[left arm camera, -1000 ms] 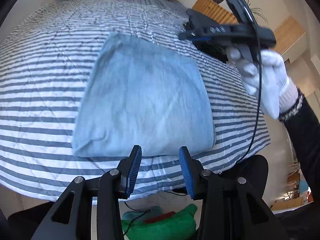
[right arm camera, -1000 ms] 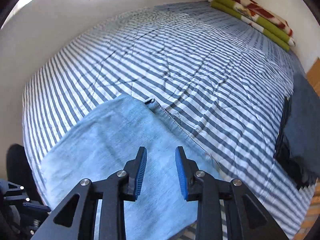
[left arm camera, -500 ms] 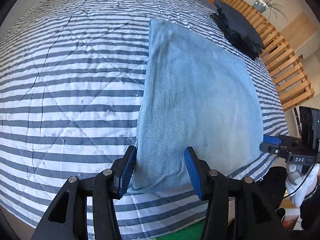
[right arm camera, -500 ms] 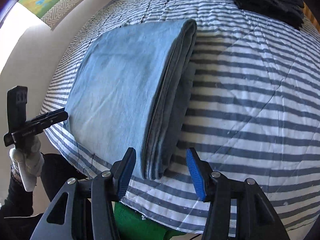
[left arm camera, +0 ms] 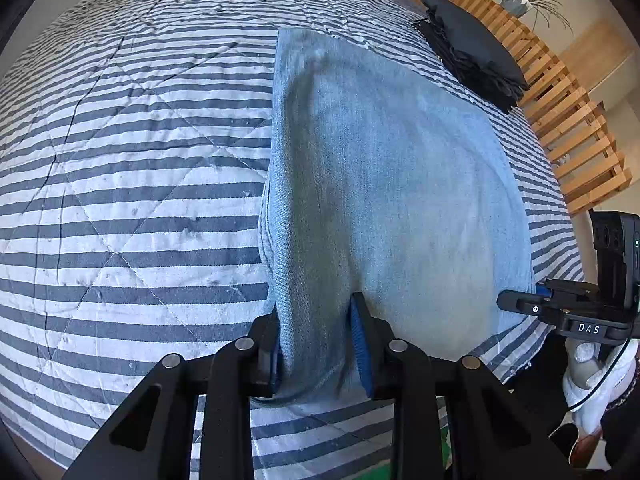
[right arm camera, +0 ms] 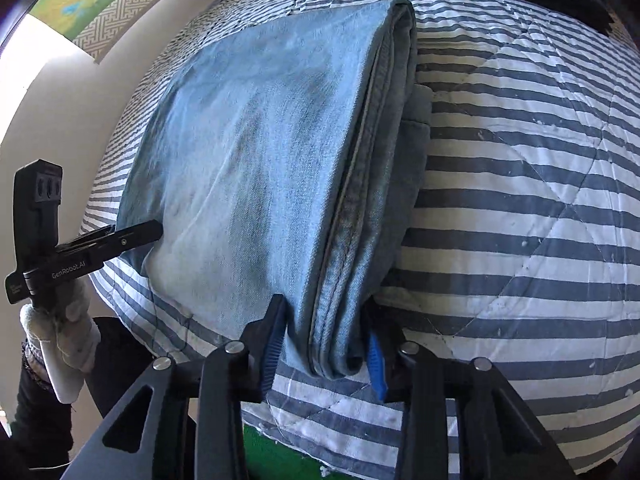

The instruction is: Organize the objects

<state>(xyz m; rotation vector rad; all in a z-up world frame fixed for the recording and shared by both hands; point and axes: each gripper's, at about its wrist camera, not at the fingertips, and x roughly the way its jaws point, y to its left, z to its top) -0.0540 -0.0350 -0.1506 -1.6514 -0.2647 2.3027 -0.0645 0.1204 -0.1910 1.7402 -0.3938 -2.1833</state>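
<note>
Folded light-blue jeans (left arm camera: 392, 200) lie on the striped quilt (left arm camera: 120, 200) near the bed's front edge. My left gripper (left arm camera: 316, 320) is closing its jaws on the near left corner of the jeans, and the blue pads (left arm camera: 358, 336) press the denim from both sides. In the right wrist view my right gripper (right arm camera: 325, 316) is closing on the thick folded edge of the jeans (right arm camera: 260, 152) at the near right corner, its pads against the cloth. Each gripper appears in the other's view: the right gripper (left arm camera: 516, 302) at the far side, the left gripper (right arm camera: 136, 236) at the left.
A stack of folded black clothes (left arm camera: 472, 52) lies on the quilt's far right corner, beside a slatted wooden frame (left arm camera: 560, 120) with a potted plant (left arm camera: 516, 0). White-gloved hands (right arm camera: 68, 320) hold the grippers. Something green (right arm camera: 280, 456) lies below the bed's edge.
Both grippers came down to the near edge of the jeans. Their jaws, spread wide around the corners half a second ago, have narrowed onto the denim.
</note>
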